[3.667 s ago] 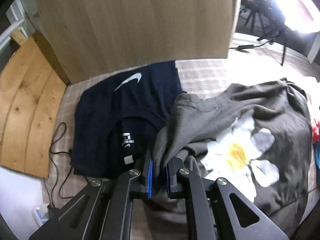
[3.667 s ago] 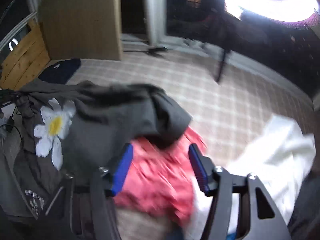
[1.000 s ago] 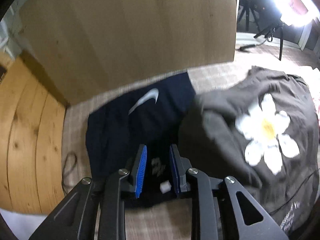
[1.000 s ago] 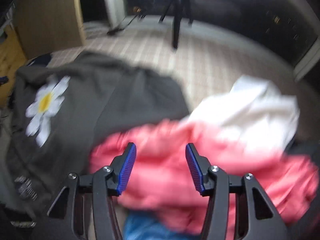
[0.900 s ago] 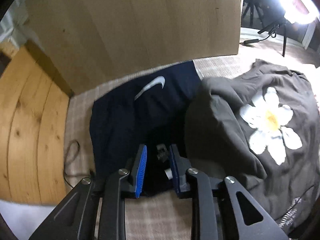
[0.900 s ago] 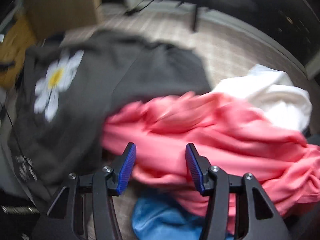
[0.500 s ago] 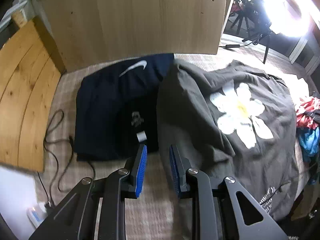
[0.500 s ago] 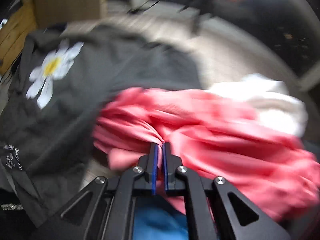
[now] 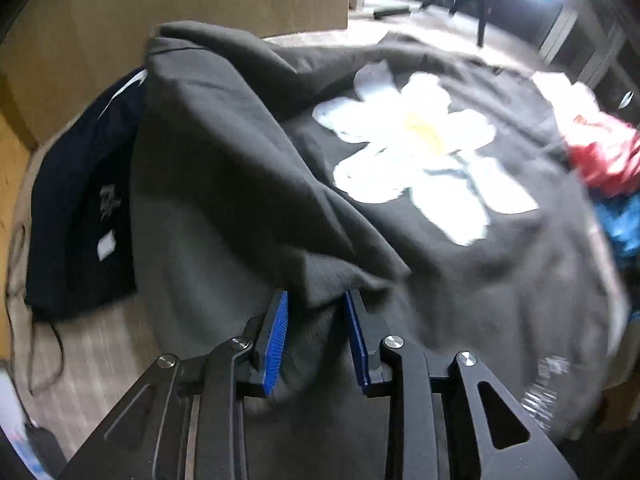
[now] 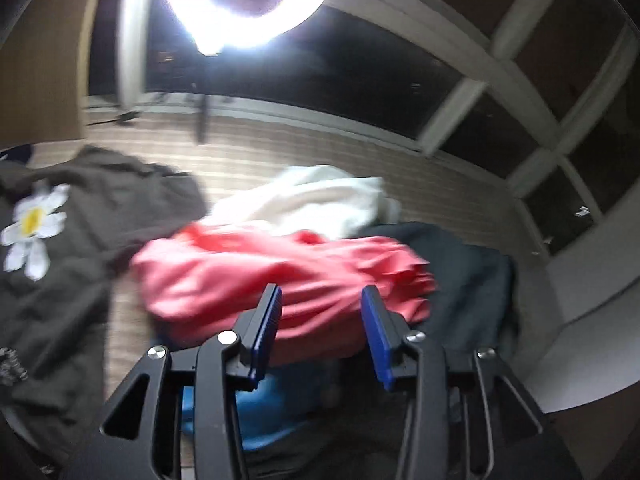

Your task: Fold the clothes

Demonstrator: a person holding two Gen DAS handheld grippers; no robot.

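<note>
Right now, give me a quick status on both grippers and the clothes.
Left gripper opening, grey daisy sweatshirt fold between pads, not pinched. Right gripper opening, empty, above red garment. Navy shirt partly under sweatshirt.

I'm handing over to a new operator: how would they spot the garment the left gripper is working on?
Start at the wooden panel standing behind the checked surface; two dark garments lie in front of it. The one meant is the grey sweatshirt, which partly covers the navy garment. A big white daisy print with a yellow centre sets it apart.
</note>
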